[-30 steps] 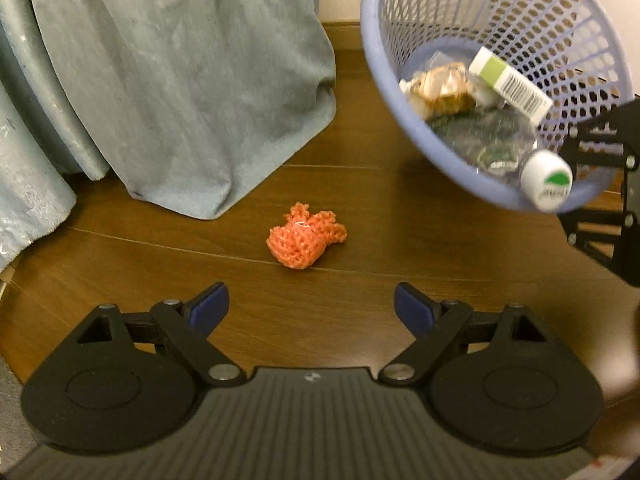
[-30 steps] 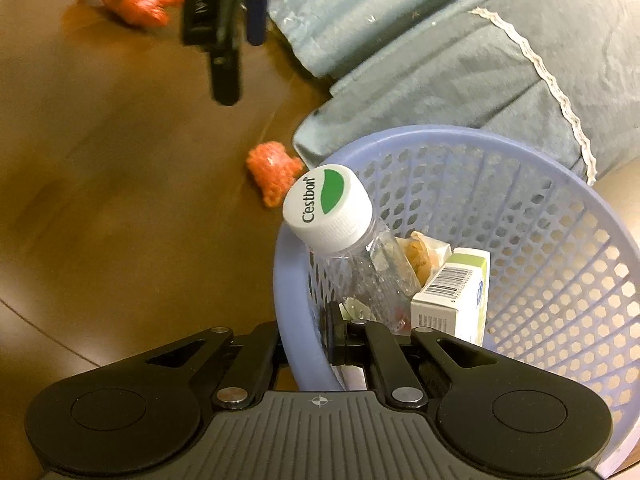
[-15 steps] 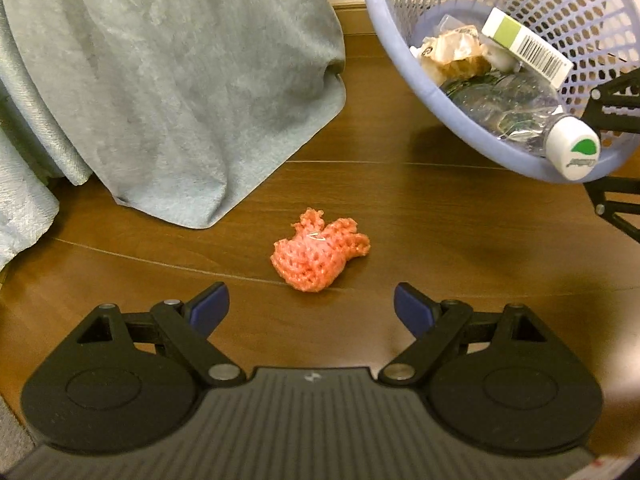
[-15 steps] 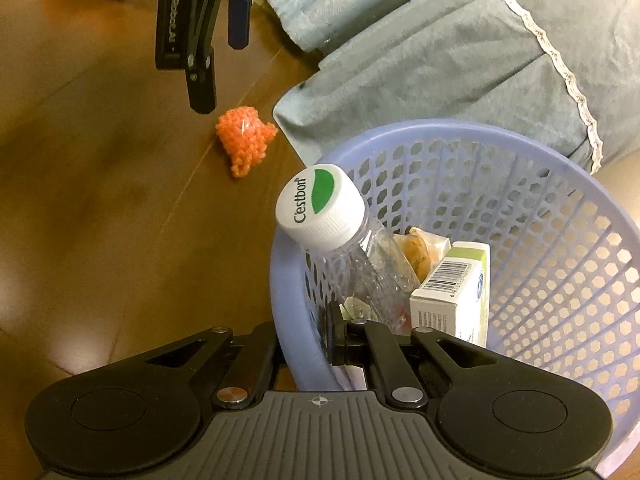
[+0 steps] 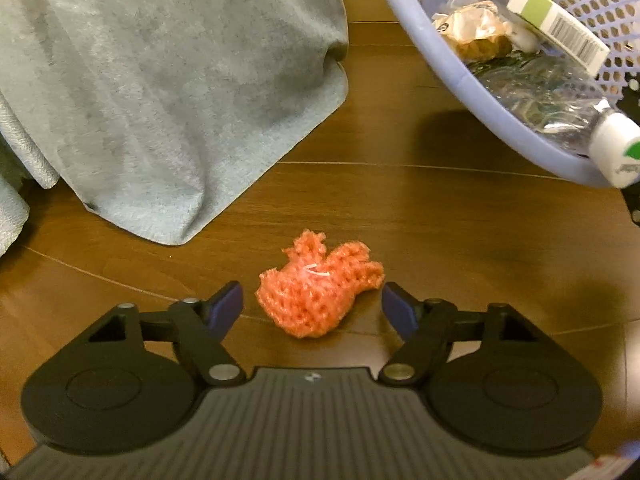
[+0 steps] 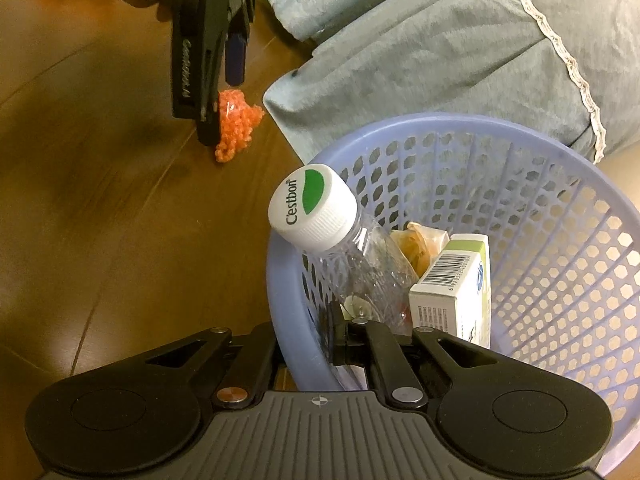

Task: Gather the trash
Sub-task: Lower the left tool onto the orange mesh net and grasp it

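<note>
- My left gripper (image 5: pixel 312 307): jaws just closing, pads either side of the crumpled orange foam-net scrap (image 5: pixel 318 290) on the brown wooden floor (image 5: pixel 460 240), not yet pressing it.
- My right gripper (image 6: pixel 308 334): clamped on the lavender perforated plastic basket (image 6: pixel 280 280) rim.
- Only the right view reads the white bottle cap (image 6: pixel 312 206) lettering; the left shows the scrap whole.

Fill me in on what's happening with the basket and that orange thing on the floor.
A person is collecting trash with two handheld tongs. The right tongs are shut on the rim of the lavender basket, which already holds a plastic bottle, a small carton and a crumpled wrapper. The left tongs have just been closing around the orange mesh wad on the wood floor; the wad sits between the pads, but they are not pressing it yet.
</note>
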`<state>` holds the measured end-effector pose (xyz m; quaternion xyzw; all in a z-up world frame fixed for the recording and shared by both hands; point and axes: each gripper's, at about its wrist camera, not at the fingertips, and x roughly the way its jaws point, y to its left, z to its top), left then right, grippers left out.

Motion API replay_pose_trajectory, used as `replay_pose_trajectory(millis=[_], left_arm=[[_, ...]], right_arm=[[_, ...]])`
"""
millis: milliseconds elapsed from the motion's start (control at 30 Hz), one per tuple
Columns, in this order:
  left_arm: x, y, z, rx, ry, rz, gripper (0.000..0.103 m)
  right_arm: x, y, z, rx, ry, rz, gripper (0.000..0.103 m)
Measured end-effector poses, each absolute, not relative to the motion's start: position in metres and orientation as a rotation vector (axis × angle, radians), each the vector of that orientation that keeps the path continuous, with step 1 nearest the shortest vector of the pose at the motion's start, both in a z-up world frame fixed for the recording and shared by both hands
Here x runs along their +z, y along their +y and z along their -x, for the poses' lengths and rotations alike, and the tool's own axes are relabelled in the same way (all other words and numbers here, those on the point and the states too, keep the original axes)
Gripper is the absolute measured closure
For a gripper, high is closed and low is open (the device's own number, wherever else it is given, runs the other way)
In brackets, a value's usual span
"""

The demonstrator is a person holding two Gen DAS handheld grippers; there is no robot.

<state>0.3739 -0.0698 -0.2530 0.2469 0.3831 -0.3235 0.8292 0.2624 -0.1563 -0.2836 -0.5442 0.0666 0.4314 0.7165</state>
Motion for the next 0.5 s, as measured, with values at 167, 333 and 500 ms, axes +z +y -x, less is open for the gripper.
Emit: replay_pose_trajectory(millis=[167, 333, 500], left_arm=[[-0.250, -0.070, -0.375, -0.703, 0.832, -0.530, 0.062], [-0.235, -0.064, -0.356, -0.678, 0.826, -0.533, 0.063], [-0.210, -0.046, -0.324, -0.667, 0.816, -0.519, 0.063]], right_arm=[[-0.283, -0.159, -0.263, 0.952, 0.149, 1.209, 0.101], [-0.279, -0.159, -0.254, 0.951, 0.159, 1.201, 0.101], [-0.272, -0.162, -0.231, 0.983, 0.153, 1.192, 0.101]])
